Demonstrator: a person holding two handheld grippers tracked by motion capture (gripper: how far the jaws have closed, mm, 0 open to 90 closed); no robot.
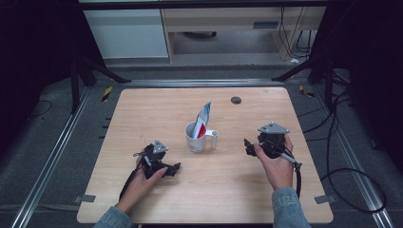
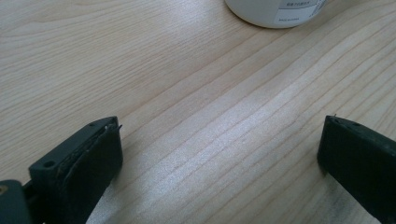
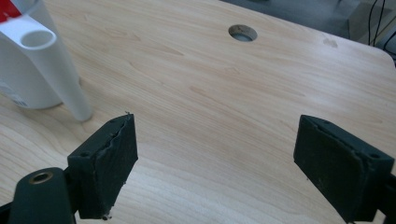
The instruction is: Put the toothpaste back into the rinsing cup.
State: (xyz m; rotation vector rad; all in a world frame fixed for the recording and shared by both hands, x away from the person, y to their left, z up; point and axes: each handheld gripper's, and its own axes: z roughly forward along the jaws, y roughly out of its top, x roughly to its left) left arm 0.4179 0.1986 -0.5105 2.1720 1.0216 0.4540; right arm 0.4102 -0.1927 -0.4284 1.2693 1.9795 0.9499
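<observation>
Nearest the person, the left gripper (image 1: 175, 168) rests low on the wooden table (image 1: 142, 114), jaws spread wide with only bare wood grain between them. Over on the right, a touch farther in, the right gripper (image 1: 247, 146) sits the same way, jaws apart and holding nothing. Between the two and a little beyond them stands the white mug (image 1: 196, 137), upright at mid-table, its tubular handle (image 1: 212, 137) pointing right toward the right gripper. A red, white and blue packet (image 1: 202, 119) sticks up out of it, leaning right. In the right gripper view the handle (image 3: 56, 65) is just ahead and left of the jaws, so this looks like the approach before a grasp. To do it well, I'd say one gripper should steady the mug by its wall or handle, low down so it doesn't tip, while the other closes squarely on the packet's upper edge. Far back, a cable hole (image 1: 236, 100) marks the table's far side.
</observation>
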